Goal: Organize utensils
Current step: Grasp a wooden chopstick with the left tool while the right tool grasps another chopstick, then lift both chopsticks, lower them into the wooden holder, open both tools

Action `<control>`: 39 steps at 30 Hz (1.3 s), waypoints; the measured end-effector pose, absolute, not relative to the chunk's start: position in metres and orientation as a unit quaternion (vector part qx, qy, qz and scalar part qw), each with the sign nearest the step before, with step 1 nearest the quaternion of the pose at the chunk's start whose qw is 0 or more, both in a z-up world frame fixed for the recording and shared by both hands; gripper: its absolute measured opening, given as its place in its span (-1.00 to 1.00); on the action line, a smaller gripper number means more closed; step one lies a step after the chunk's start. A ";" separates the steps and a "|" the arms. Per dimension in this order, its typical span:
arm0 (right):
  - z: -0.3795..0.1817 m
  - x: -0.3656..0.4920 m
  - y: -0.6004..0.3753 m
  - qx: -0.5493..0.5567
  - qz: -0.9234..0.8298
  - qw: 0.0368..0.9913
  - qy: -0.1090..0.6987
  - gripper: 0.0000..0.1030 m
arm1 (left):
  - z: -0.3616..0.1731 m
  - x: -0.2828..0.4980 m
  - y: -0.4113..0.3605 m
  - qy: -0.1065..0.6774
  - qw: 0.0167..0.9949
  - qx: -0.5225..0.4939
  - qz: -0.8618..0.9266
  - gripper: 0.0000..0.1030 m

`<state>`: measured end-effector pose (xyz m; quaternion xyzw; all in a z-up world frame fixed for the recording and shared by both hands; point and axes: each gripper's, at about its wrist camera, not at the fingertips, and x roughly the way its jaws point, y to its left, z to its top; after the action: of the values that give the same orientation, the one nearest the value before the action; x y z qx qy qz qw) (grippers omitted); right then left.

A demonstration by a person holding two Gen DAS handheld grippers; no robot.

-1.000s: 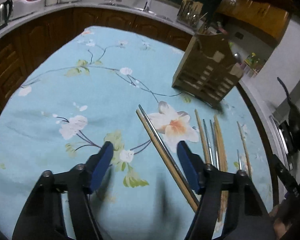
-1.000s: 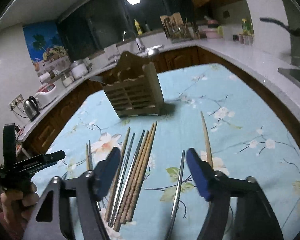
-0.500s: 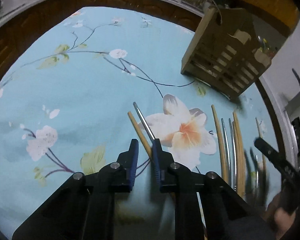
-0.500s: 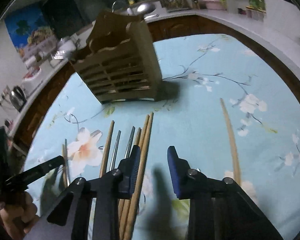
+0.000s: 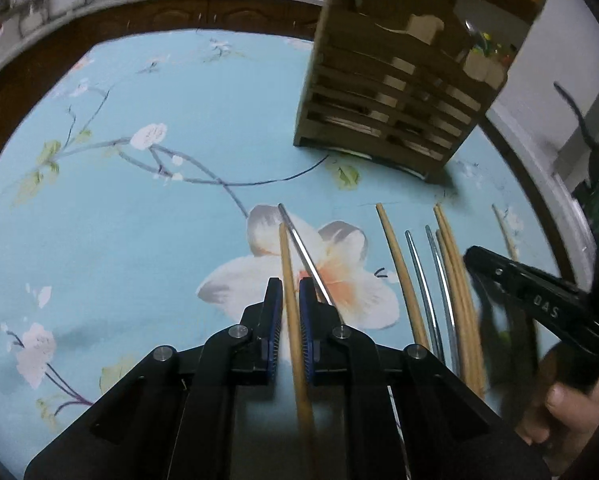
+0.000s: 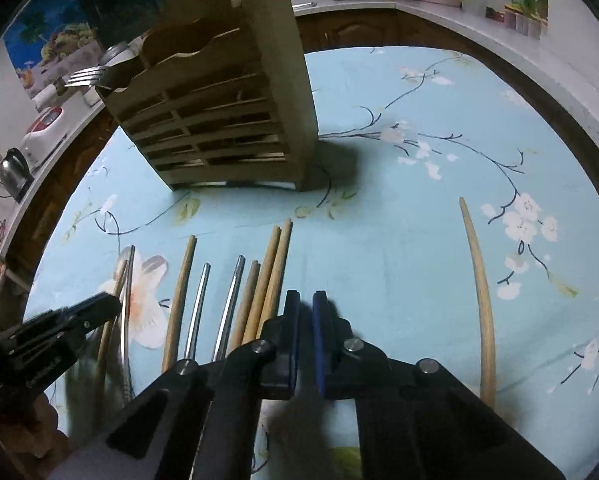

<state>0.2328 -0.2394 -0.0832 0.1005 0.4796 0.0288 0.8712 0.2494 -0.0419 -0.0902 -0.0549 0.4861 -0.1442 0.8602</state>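
My left gripper (image 5: 287, 292) is shut on a wooden chopstick (image 5: 288, 264) that runs forward between its blue pads. A metal chopstick (image 5: 305, 256) lies just right of it on the floral cloth. Several wooden and metal chopsticks (image 5: 439, 280) lie in a row further right. My right gripper (image 6: 304, 304) is nearly shut, with a narrow gap and nothing visible between the pads, just right of the chopstick row (image 6: 251, 300). A single wooden chopstick (image 6: 477, 280) lies apart on the right. The wooden utensil holder (image 6: 227, 112) stands upright beyond, with a fork (image 6: 85, 78) in it.
The blue floral tablecloth (image 5: 139, 220) covers a round table with a dark wooden rim. A kitchen counter (image 6: 479, 20) with jars, a kettle (image 6: 13, 168) and appliances curves behind. The right gripper's body (image 5: 539, 304) shows in the left wrist view at the right.
Both grippers closed from wide open and moved forward and down. The left one closed on the wooden chopstick. The right one closed beside the chopstick row.
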 end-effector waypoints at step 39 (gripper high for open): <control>0.022 0.177 -0.244 0.140 0.107 0.913 0.368 -0.90 | 0.004 0.194 -0.021 0.394 0.891 -0.080 -0.212 -0.91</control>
<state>0.1768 -0.2435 0.0220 0.1405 0.3684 0.1066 0.9128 0.1945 -0.0205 0.0038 -0.0800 0.3938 -0.2123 0.8907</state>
